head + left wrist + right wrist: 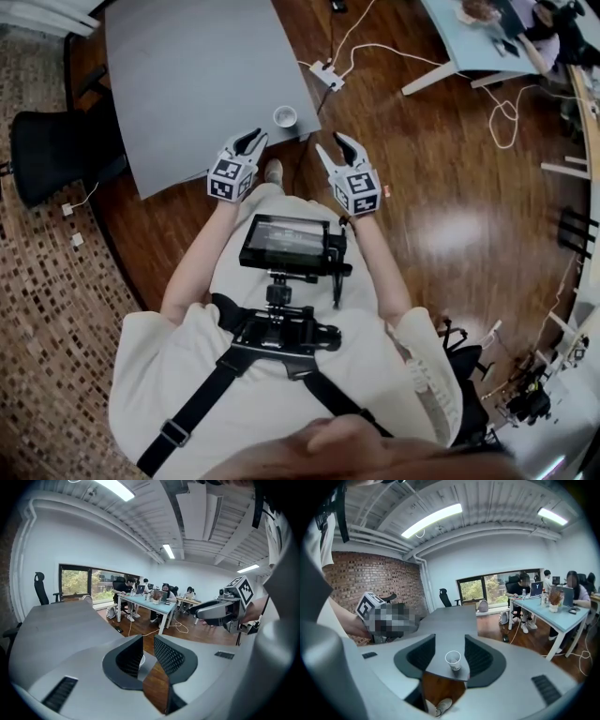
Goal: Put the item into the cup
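A white paper cup (285, 116) stands upright near the corner of the grey table (187, 75). In the head view my left gripper (249, 142) hovers at the table's near edge, just left of and below the cup, open with nothing in it. Off the table's edge to the right of the cup, over the wooden floor, my right gripper (339, 150) is also open and empty. The right gripper view looks between its jaws at the cup (453, 660) on the table corner. In the left gripper view only a sliver of the cup (142, 660) shows behind the left jaw. No loose item is visible.
A black office chair (56, 150) stands left of the table. A power strip (328, 73) and white cables lie on the wooden floor. A light-blue desk (469, 42) with seated people is at the back right. A camera monitor (286, 242) hangs at the person's chest.
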{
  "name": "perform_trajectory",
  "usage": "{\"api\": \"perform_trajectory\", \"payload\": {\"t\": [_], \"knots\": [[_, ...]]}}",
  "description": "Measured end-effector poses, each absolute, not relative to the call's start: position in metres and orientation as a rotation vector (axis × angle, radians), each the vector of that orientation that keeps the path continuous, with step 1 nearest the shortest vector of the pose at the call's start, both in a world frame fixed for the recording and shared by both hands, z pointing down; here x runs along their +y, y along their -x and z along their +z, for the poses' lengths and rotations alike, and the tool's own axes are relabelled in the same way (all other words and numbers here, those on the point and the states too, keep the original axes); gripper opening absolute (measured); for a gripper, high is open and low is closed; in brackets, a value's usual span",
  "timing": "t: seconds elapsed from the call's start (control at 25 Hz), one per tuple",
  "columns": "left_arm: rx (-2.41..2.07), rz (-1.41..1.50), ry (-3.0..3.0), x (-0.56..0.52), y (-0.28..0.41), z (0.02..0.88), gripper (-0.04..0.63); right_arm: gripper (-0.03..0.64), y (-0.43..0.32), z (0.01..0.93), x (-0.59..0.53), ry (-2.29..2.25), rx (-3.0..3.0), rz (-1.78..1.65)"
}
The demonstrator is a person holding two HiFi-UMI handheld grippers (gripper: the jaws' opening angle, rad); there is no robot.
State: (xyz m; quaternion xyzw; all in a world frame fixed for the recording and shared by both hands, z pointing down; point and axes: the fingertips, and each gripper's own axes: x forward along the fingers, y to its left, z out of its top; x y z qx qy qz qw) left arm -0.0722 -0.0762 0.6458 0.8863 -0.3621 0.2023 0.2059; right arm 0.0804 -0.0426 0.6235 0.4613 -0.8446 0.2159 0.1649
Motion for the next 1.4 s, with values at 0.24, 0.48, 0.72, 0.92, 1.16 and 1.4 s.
{"api": "perform_trajectory", "payload": {"t": [0.24,0.48,0.72,0.92,1.16,1.4], "knots": [[-1.07,0.577,-2.441,-0.031,0.049,0.643,0.075,0.209,-0.109,0.619,-0.004,-1.293,-2.421,0.583],[-1.112,0.559,-2.423,0.019,0.032,0.635,0.075,0.209,-0.124,0.613,0.038,-1.256,-2.446,0.557],[-1.16,0.539,-2.389,0.071,0.032,0.632,0.075,0.209,-0.124,0.61,0.079,-1.212,-2.477,0.537],[-1.184,0.529,-2.36,0.107,0.036,0.632,0.075,0.209,-0.12,0.602,0.108,-1.188,-2.508,0.53],[-1.243,0.517,-2.325,0.133,0.054,0.626,0.075,0.209,-0.112,0.595,0.131,-1.17,-2.54,0.523],[-1.238,0.493,-2.323,0.136,0.064,0.623,0.075,0.209,-0.099,0.581,0.135,-1.192,-2.558,0.515]]}}
